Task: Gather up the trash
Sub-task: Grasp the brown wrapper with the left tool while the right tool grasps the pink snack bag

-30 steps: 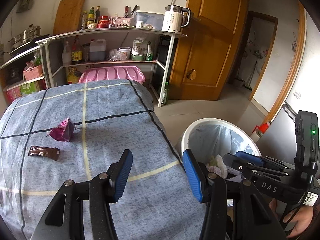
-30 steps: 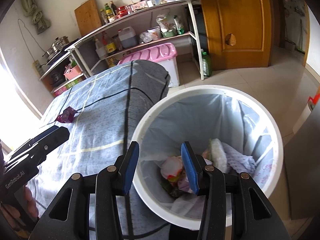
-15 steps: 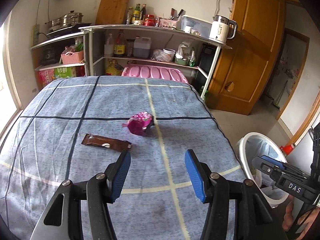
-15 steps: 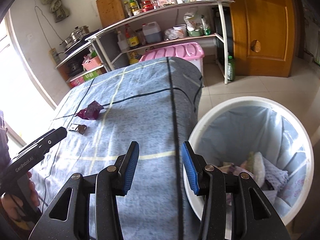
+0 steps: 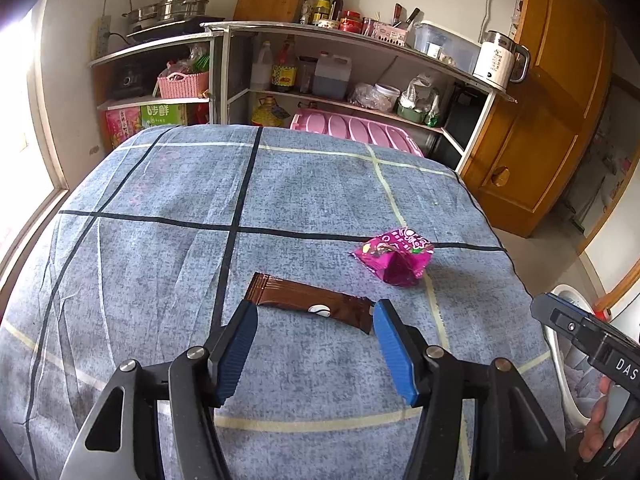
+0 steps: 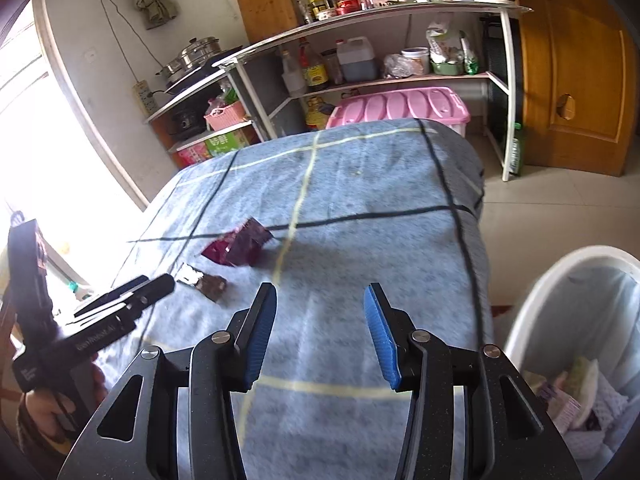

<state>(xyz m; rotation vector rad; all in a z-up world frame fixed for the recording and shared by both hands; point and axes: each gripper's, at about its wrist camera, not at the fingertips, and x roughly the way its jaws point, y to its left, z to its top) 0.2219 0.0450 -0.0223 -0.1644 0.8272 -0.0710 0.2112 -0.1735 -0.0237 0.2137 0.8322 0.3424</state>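
A flat brown wrapper (image 5: 310,305) lies on the blue checked tablecloth (image 5: 168,216), just beyond my open, empty left gripper (image 5: 314,316). A crumpled magenta snack bag (image 5: 396,258) sits a little farther to the right. In the right wrist view the brown wrapper (image 6: 208,282) and the magenta bag (image 6: 240,248) lie ahead and to the left of my open, empty right gripper (image 6: 320,298). The left gripper (image 6: 132,292) shows there beside the brown wrapper. The white bin (image 6: 552,292) with a liner and trash inside stands at the right, off the table edge.
Shelves (image 5: 360,44) with bottles, pots and a kettle (image 5: 500,62) stand behind the table. A pink lidded box (image 5: 356,130) sits below them. A wooden door (image 5: 560,92) is at the right. A bright window is at the left. The right gripper (image 5: 584,332) shows at the right edge.
Both grippers swung left, away from the bin and over the table. The left gripper has come up close to the brown wrapper. Both stayed open.
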